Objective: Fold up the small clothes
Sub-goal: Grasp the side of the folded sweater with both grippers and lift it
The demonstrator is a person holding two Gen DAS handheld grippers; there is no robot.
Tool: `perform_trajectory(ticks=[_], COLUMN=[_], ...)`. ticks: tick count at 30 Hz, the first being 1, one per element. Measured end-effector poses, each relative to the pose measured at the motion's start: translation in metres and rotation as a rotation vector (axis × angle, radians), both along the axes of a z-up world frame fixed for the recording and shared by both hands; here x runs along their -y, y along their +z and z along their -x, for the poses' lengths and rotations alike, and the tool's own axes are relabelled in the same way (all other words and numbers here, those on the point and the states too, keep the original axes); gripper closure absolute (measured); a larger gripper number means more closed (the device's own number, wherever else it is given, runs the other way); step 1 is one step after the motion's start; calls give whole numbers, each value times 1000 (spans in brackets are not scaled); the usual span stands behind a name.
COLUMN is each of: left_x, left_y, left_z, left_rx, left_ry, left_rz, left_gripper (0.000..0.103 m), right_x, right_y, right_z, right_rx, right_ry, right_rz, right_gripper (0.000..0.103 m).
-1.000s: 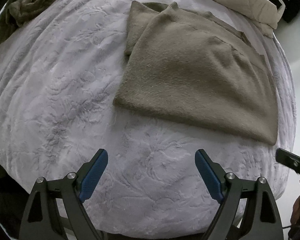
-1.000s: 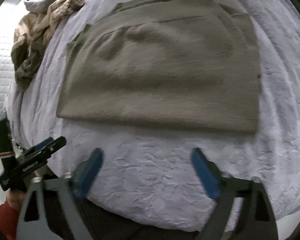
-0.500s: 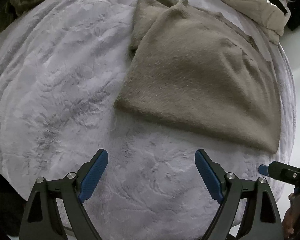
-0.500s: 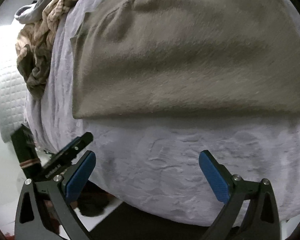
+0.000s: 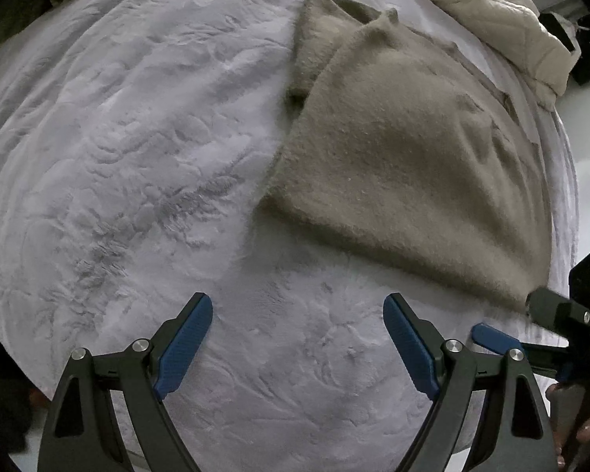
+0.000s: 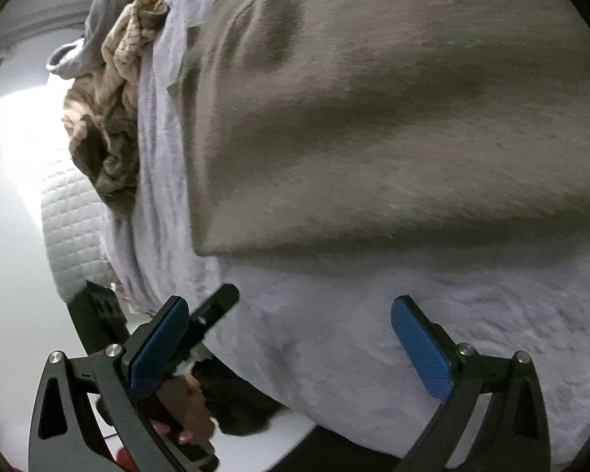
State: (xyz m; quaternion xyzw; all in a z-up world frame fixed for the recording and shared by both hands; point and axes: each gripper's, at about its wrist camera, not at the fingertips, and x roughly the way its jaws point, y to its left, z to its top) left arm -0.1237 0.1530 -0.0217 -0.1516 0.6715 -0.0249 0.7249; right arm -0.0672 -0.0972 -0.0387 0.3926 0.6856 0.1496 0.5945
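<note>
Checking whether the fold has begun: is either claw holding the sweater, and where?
Nothing is held. The left claw and right claw are open, above the blanket, short of the sweater.

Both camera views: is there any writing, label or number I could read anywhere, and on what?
None can be read.
Sweater: no tag or print shows.
Left gripper and right gripper: no marking shows on either.
Blanket: only an embossed pattern.
</note>
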Motion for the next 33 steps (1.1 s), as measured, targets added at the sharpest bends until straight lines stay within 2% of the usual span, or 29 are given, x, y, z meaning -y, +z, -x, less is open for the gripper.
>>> perform_trajectory(ticks=[3,6,11,12,14,16,17,18,19,22,26,28,31,33], left_x=[-4,-12,-34,-36,-39,-42,-42,-41,-39,-30,-14,-9,0,4], left_y=[-2,0,-10,-11,-12,-14,-15,-16,-17,-19,-18,-16,-17,-18], left_z=[-2,-3,-6,-7,-8,-10,-11,-11,-12,-14,-21,-29,-46,-58], left_rx=[0,24,19,20,28,32,34,34,32,25,51,68,98,115], left_ry=[14,47,164,177,210,231,238,239,238,249,305,331,349,341], left_rz=[18,90,235,255,326,379,405,418,430,477,603,632,557,439], left_gripper=[14,14,14,14,14,14,14,14,14,14,14,14,14,14], right_x=[-7,-13,-13,-11,-7,-1,1,2,2,3,6,7,10,7], right_y=[-7,-12,-28,-33,-37,-42,-45,-49,-52,-47,-21,-12,-12,-14], right_z=[-6,-12,-18,-17,-16,-15,-15,-15,-15,-22,-34,-38,-39,-37], right_rx=[-3,6,-2,-11,-13,-23,-30,-43,-50,-27,50,63,61,53], right_ry=[-14,-39,-100,-129,-175,-230,-250,-278,-296,-313,-283,-265,-244,-222], right_rz=[-31,-79,-124,-138,-156,-178,-192,-217,-232,-236,-259,-258,-248,-237], right_gripper=[1,0,1,5,20,47,54,71,92,94,94,94,94,94])
